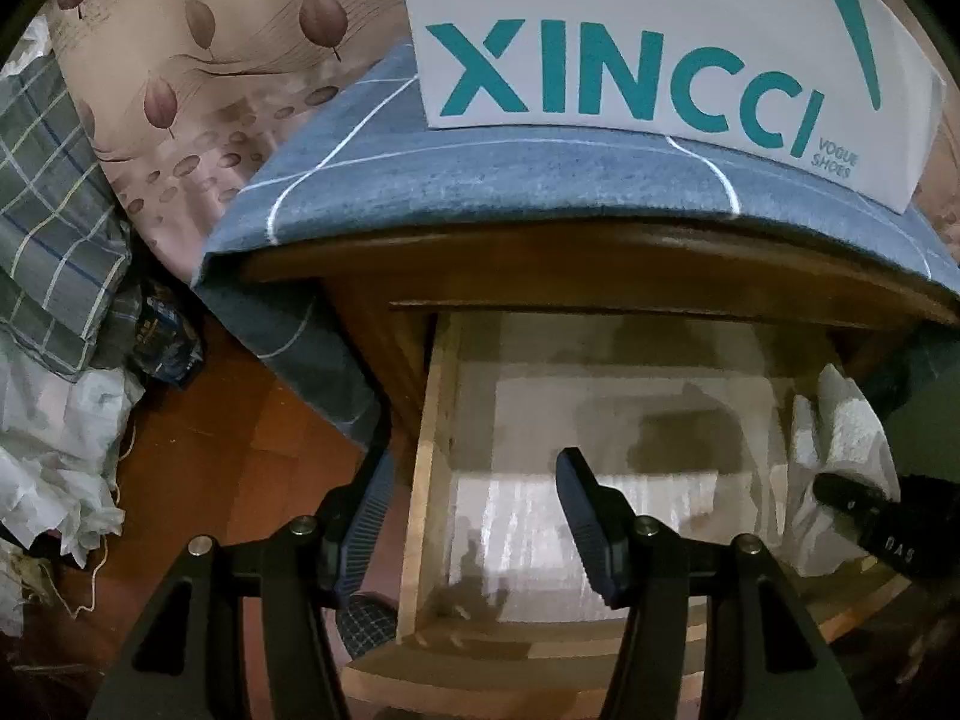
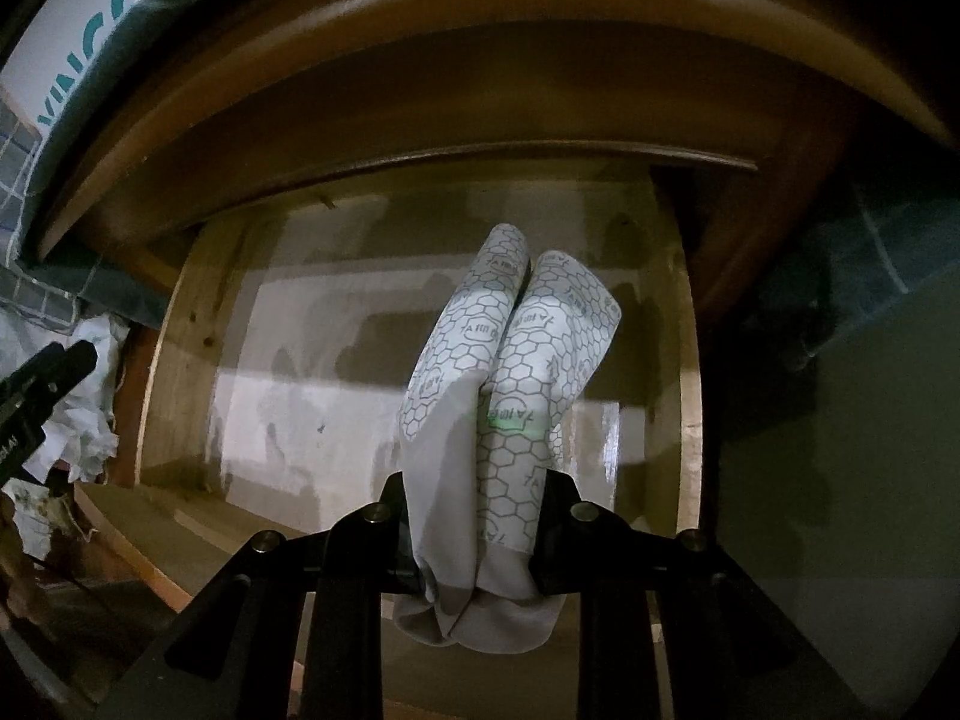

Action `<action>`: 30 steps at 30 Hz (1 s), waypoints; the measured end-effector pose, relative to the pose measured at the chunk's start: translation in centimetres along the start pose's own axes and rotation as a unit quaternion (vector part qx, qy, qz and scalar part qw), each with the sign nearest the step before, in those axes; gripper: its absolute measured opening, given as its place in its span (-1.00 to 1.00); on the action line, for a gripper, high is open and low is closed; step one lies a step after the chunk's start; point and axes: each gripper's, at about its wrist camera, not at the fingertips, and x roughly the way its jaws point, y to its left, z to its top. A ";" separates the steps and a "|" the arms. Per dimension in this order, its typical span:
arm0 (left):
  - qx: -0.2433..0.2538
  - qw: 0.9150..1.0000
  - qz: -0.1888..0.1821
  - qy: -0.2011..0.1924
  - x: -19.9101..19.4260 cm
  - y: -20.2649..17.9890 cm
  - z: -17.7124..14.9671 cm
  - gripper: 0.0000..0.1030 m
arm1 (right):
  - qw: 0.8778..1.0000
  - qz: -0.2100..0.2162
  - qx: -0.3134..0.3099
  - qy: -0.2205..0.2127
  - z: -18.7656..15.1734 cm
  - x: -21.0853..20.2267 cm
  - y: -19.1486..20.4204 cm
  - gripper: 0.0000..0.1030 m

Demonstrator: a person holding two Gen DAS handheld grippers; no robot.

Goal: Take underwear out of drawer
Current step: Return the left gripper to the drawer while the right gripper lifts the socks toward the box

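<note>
The wooden drawer [image 1: 433, 450] stands pulled out, lined with white paper. My right gripper [image 2: 477, 516] is shut on a folded white underwear [image 2: 516, 348] printed with grey hexagons, holding it over the drawer floor [image 2: 300, 396]. In the left wrist view this underwear [image 1: 840, 420] shows at the drawer's right side, with the right gripper [image 1: 840, 489] dark against it. My left gripper [image 1: 480, 510] is open with nothing held. The drawer's left wall lies between its fingers in the picture, and I cannot tell whether they touch it. In the right wrist view the left gripper [image 2: 72, 360] pokes in from the left.
A white shoe box [image 1: 630, 42] lettered in teal sits on a blue cloth [image 1: 480, 180] over the cabinet top, which overhangs the drawer. Left of the cabinet are a floral cover [image 1: 198, 78], a plaid cloth [image 1: 54, 228] and crumpled white bags [image 1: 54, 456] on the reddish floor [image 1: 240, 468].
</note>
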 end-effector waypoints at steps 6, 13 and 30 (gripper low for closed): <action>0.008 1.000 -0.006 0.004 0.2 -0.8 0.1 0.11 | 1.000 -0.006 -0.007 -0.001 0.0 -0.1 0.2 -0.57; 0.006 1.000 -0.009 0.008 0.4 -0.6 -0.1 0.11 | 0.999 -0.018 -0.025 -0.014 -0.1 -0.6 1.1 -0.57; 0.017 1.000 -0.012 -0.002 -0.3 -0.6 -0.2 0.11 | 0.997 -0.016 -0.056 -0.049 -1.1 -4.0 3.0 -0.57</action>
